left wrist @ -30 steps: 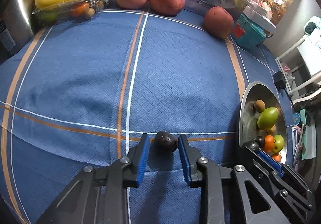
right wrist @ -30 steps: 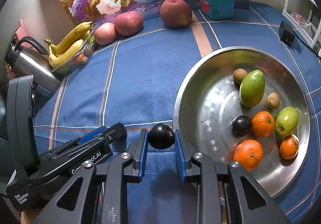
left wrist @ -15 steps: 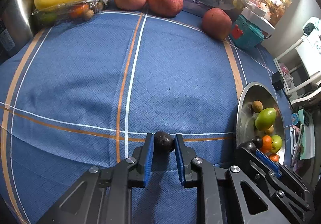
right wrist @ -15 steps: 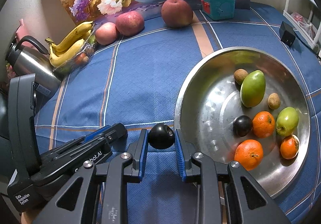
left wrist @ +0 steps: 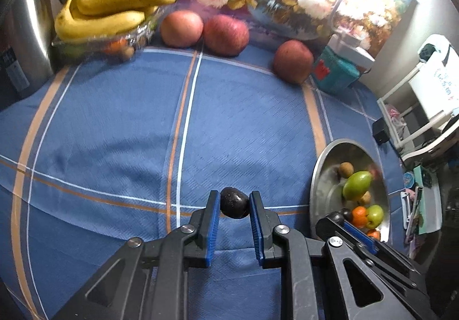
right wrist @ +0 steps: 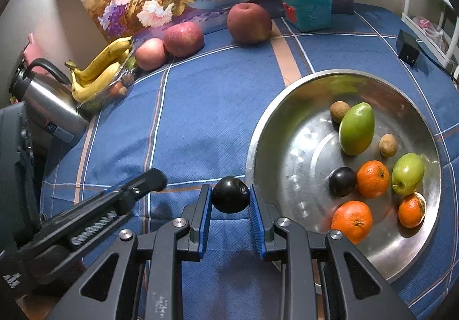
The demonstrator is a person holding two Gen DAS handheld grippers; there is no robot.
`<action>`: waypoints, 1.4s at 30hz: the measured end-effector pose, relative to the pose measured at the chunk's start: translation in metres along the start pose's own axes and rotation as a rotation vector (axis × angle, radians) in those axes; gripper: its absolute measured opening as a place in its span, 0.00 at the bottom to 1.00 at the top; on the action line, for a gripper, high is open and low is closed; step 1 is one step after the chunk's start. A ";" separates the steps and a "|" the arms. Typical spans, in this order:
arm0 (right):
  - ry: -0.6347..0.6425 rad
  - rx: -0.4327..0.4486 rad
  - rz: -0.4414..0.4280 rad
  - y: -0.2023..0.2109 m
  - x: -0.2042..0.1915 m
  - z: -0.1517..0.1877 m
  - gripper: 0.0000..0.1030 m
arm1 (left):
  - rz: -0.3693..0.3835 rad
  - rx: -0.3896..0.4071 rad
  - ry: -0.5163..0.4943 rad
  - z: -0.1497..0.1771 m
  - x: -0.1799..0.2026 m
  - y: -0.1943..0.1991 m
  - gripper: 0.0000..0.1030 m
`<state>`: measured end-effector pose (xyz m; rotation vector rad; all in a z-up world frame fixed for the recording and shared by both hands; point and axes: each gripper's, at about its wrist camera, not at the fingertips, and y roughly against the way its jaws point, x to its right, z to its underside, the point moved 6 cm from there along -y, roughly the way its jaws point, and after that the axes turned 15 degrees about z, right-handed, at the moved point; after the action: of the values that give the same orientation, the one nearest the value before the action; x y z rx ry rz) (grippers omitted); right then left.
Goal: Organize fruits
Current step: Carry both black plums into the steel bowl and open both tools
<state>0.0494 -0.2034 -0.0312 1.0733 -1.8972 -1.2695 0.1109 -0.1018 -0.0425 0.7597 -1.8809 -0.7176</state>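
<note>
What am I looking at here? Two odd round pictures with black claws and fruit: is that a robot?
No robot: a person holds a two-finger gripper in each hand, each carrying a wide-angle camera looking along its fingers. The left gripper clamps a small dark fruit; the right gripper clamps a dark plum. Below lies a blue tablecloth with a steel bowl holding oranges, green fruit and another plum. Behind are three apples, bananas and a kettle.

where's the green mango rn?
In the steel bowl, right side of the right wrist view: the green mango lies toward the far side, with a small brown fruit touching its left end.
</note>
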 end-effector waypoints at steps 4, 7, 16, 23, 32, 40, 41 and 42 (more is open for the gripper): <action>-0.038 -0.003 0.032 -0.001 0.015 -0.002 0.27 | 0.019 0.009 -0.028 -0.001 0.014 0.003 0.22; -0.078 -0.005 0.077 -0.001 0.033 -0.005 0.27 | 0.029 0.000 -0.072 0.000 0.032 0.000 0.22; -0.216 0.006 0.139 0.006 0.087 -0.008 0.27 | 0.070 -0.071 -0.196 0.018 0.082 -0.022 0.22; -0.247 -0.006 0.138 0.008 0.100 -0.007 0.27 | 0.063 -0.134 -0.298 0.039 0.111 -0.045 0.22; -0.244 -0.042 0.139 0.000 0.100 -0.002 0.27 | 0.053 -0.156 -0.312 0.045 0.113 -0.055 0.22; -0.223 -0.052 0.141 -0.003 0.094 -0.001 0.28 | 0.042 -0.174 -0.311 0.047 0.111 -0.059 0.24; -0.223 -0.051 0.140 -0.003 0.094 -0.001 0.28 | 0.036 -0.177 -0.315 0.047 0.111 -0.059 0.24; -0.223 -0.051 0.140 -0.003 0.094 -0.001 0.29 | 0.032 -0.178 -0.319 0.048 0.111 -0.060 0.24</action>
<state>0.0054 -0.2867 -0.0286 0.7851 -2.0520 -1.3967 0.0397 -0.2165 -0.0440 0.5233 -2.0726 -1.0183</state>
